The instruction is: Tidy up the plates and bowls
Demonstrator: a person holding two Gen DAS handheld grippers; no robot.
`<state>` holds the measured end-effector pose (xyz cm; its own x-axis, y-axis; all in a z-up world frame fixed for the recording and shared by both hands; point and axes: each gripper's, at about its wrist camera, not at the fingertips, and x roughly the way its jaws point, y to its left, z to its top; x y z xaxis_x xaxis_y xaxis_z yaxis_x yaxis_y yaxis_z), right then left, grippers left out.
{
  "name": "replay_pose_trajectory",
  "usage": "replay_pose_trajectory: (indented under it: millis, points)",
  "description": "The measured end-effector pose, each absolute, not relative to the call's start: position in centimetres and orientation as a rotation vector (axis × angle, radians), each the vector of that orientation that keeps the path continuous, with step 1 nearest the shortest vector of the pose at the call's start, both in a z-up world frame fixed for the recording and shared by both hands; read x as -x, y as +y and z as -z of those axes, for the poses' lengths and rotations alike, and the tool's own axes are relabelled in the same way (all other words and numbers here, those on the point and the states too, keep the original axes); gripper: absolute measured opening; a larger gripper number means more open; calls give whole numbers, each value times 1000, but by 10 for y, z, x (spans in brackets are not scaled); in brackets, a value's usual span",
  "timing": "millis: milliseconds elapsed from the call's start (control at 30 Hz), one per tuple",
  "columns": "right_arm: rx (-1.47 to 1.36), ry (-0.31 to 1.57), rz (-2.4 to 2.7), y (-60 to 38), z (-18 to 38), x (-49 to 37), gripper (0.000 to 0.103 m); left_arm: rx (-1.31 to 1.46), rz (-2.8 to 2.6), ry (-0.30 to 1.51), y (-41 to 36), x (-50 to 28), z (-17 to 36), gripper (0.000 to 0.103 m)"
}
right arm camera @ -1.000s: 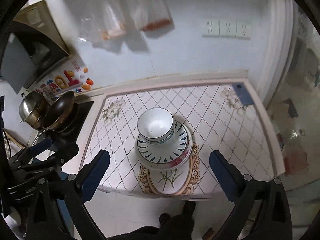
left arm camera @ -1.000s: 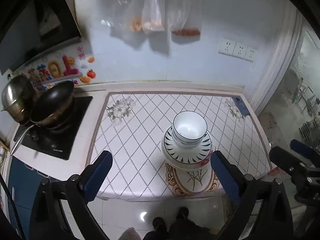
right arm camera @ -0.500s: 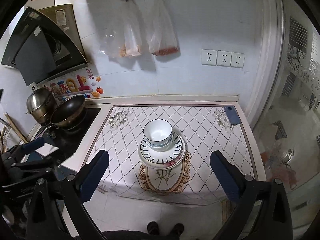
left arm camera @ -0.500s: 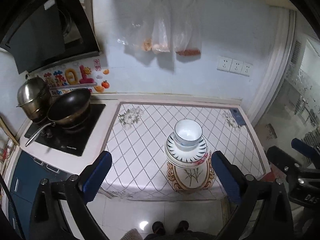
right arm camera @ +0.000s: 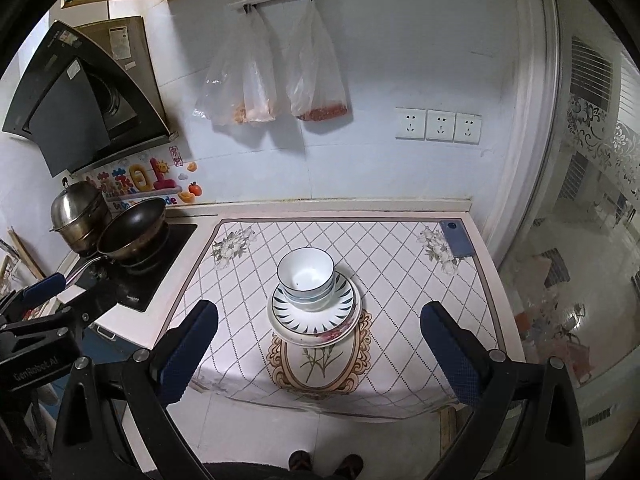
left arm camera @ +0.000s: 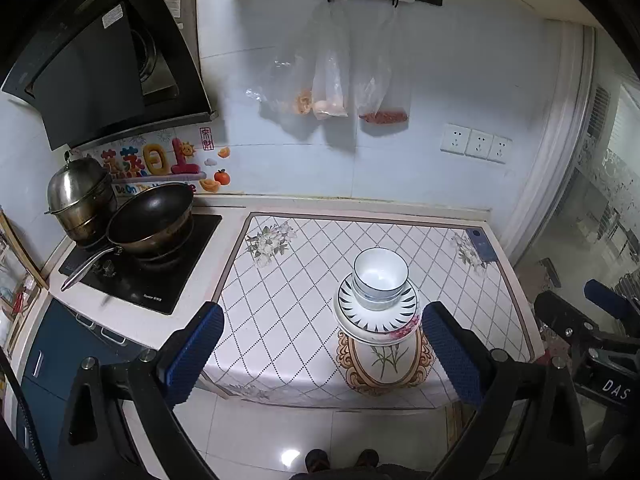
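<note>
White bowls (left arm camera: pixel 380 278) (right arm camera: pixel 306 278) sit nested on a stack of plates (left arm camera: pixel 376 316) (right arm camera: pixel 314 318); the top plate has dark leaf marks, the bottom one a pink flower rim. The stack rests near the front of the counter's diamond-pattern cloth (left arm camera: pixel 280 280) (right arm camera: pixel 400 272). My left gripper (left arm camera: pixel 320 354) hangs open, well back from the counter and above the floor, with nothing between its blue pads. My right gripper (right arm camera: pixel 318 354) is likewise open and empty, held back from the stack. Each gripper shows at the edge of the other's view.
A black wok (left arm camera: pixel 150 218) and steel pot (left arm camera: pixel 78 196) sit on the cooktop (left arm camera: pixel 140 276) at left under a range hood (left arm camera: pixel 100 76). A blue phone (right arm camera: pixel 456 238) lies at the cloth's far right corner. Plastic bags (right arm camera: pixel 276 76) hang on the wall. Shoes (right arm camera: pixel 324 465) show on the floor below.
Both grippers have pulled back and up from the counter, so the stack looks smaller and farther. The bowls and plates have not moved.
</note>
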<state>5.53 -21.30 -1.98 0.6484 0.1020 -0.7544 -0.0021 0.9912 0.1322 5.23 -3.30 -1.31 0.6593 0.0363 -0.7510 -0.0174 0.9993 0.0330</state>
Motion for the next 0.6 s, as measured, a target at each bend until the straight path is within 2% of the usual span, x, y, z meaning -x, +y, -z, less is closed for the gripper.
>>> replay_pose_trajectory:
  millis: [600]
  points:
    - [-128,861,-48,-225,21,-54,103,-20,-27,847,-41,-47,12,102]
